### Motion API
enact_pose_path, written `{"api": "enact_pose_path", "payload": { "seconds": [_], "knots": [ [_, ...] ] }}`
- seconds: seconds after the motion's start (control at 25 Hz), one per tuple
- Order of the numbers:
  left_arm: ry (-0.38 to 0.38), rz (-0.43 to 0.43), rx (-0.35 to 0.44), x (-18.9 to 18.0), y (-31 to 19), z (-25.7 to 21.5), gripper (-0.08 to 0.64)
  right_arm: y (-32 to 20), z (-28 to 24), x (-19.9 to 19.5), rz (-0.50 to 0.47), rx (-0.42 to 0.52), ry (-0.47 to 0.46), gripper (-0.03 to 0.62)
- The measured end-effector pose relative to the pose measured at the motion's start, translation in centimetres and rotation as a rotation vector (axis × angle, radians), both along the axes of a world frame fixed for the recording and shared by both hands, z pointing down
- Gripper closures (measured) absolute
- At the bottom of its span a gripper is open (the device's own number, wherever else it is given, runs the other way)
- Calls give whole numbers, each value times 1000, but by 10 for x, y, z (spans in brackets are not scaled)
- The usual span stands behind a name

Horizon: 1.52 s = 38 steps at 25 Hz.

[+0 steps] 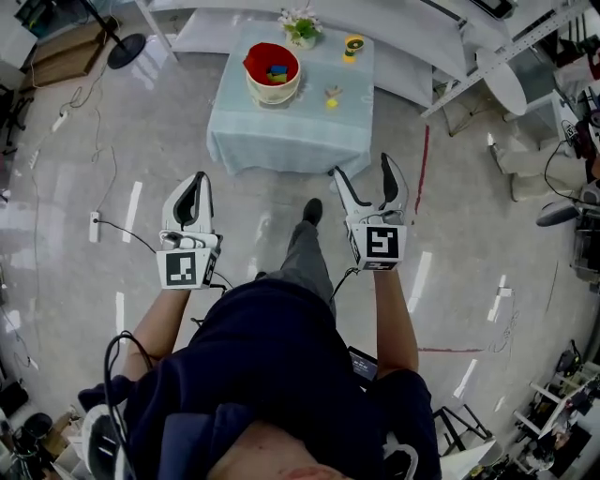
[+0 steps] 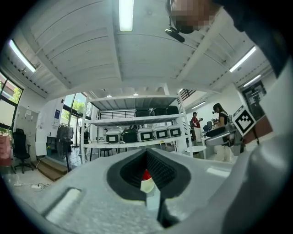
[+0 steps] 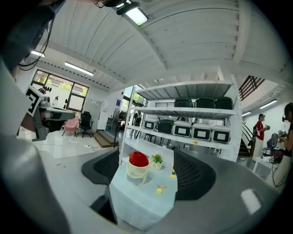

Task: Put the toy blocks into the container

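Note:
A cream bucket (image 1: 273, 75) with a red inside stands on a small table (image 1: 281, 141) draped in light blue cloth, well ahead of me. Several coloured toy blocks lie inside it. One yellow block (image 1: 331, 103) and a small pale piece (image 1: 333, 91) rest on the cloth to its right. My left gripper (image 1: 198, 180) is shut and holds nothing. My right gripper (image 1: 366, 171) is open and empty. Both hang over the floor, short of the table. The right gripper view frames the bucket (image 3: 137, 167) and yellow block (image 3: 158, 190) between its pads (image 3: 194, 176).
A potted plant (image 1: 302, 28) and a yellow round object (image 1: 352, 45) stand at the table's far edge. Cables (image 1: 112, 225) trail over the glossy floor at left. White shelving with boxes (image 3: 183, 130) stands beyond the table. People (image 2: 219, 123) are at the right of the room.

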State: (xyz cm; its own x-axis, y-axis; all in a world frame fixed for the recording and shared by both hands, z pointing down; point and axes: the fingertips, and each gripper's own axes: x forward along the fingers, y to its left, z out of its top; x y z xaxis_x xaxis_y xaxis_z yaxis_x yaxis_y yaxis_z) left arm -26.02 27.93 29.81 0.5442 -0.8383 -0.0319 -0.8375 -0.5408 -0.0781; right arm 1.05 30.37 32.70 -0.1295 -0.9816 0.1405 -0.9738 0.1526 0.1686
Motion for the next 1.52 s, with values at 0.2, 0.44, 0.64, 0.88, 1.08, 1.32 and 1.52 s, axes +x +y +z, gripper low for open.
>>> {"api": "enact_pose_path", "payload": {
  "seconds": [0.2,0.44,0.64,0.88,1.08,1.32,1.52],
  "knots": [
    [-1,-39,-6,50,-70,-2,560,-82,37,39,-54,-71,2,230],
    [-55,-111,-28,90,-144,7,559,-174,85,81,-124,-185,17,222],
    [-54,-137,-58,101,-180,13,560,-227,129,93,-163,-270,48,222],
    [-63,-146,-74,98,-205,20,558,-258,187,98,-159,-400,100,222],
    [-69,-125,-110,94,-220,24,558,-275,232,97,-153,-487,128,222],
    [-96,-129,-130,80,-236,34,560,-295,280,96,-143,-573,135,232],
    [-114,-150,-141,70,-239,38,558,-302,316,97,-148,-641,145,233]
  ]
}}
